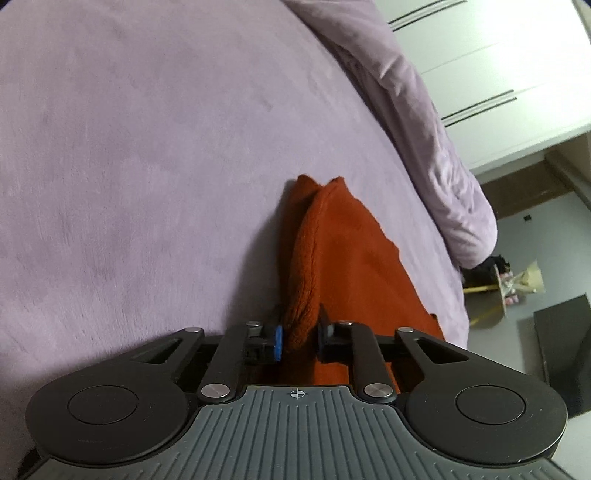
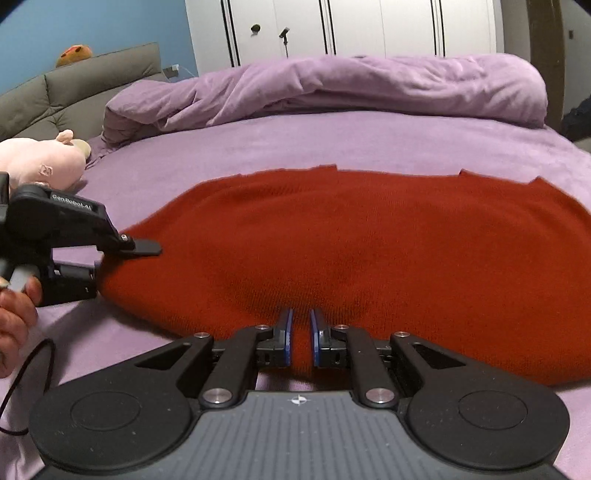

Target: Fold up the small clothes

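A rust-red knitted garment lies spread on the purple bed sheet. My right gripper is shut on its near edge, with red cloth pinched between the blue pads. My left gripper is shut on a bunched fold of the same garment, lifting it off the sheet. In the right wrist view the left gripper holds the garment's left edge.
A rumpled purple duvet lies along the far side of the bed. A pink plush toy sits at the left, before a grey headboard. White wardrobes stand behind. A black cable trails at the lower left.
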